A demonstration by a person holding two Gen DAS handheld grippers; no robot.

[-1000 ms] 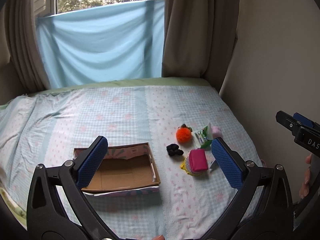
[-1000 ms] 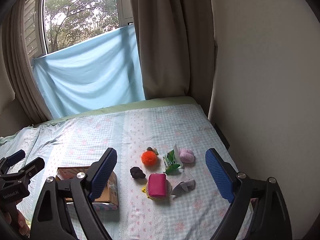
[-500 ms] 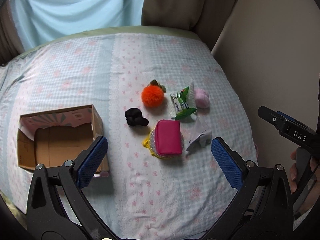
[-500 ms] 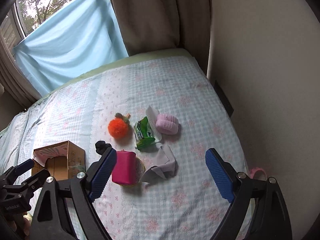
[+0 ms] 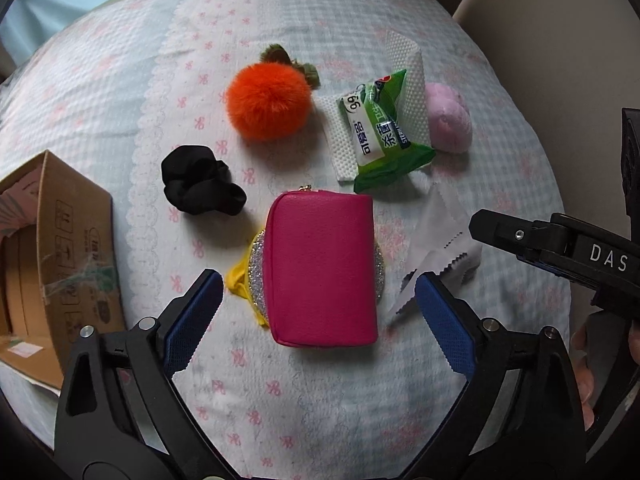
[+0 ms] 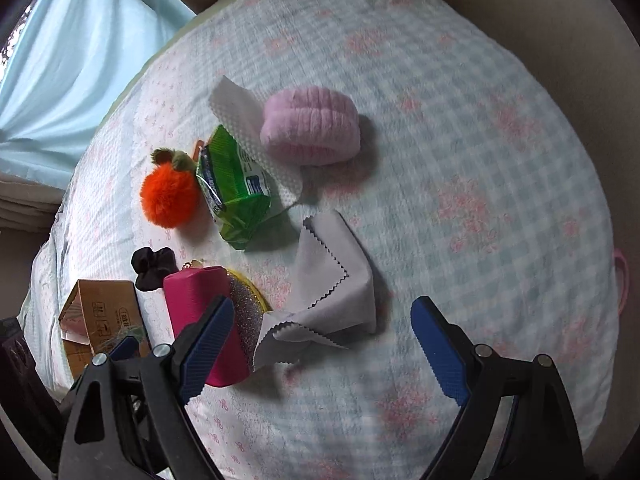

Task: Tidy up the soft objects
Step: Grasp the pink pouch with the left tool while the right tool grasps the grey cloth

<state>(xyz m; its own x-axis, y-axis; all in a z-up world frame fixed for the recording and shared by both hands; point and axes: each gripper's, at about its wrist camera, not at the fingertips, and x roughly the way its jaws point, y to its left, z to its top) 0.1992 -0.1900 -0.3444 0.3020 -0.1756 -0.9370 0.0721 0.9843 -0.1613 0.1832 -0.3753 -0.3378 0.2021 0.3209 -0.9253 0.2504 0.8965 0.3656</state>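
Your left tongs (image 5: 316, 308) hang wide over the pink pouch (image 5: 322, 268) on the bed (image 5: 120, 80); right tongs (image 6: 322, 344) gape too — above the grey cloth (image 6: 332, 292); cardboard box (image 5: 52, 256) sits left, beside the black scrunchie (image 5: 200, 186).

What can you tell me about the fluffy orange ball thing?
The fluffy orange ball is a round pom-pom of long, soft-looking fur with small brownish-green leaves on top, like a little fruit. It lies on the checked bedsheet, untouched by either gripper. In the right wrist view it sits right against the green packet.
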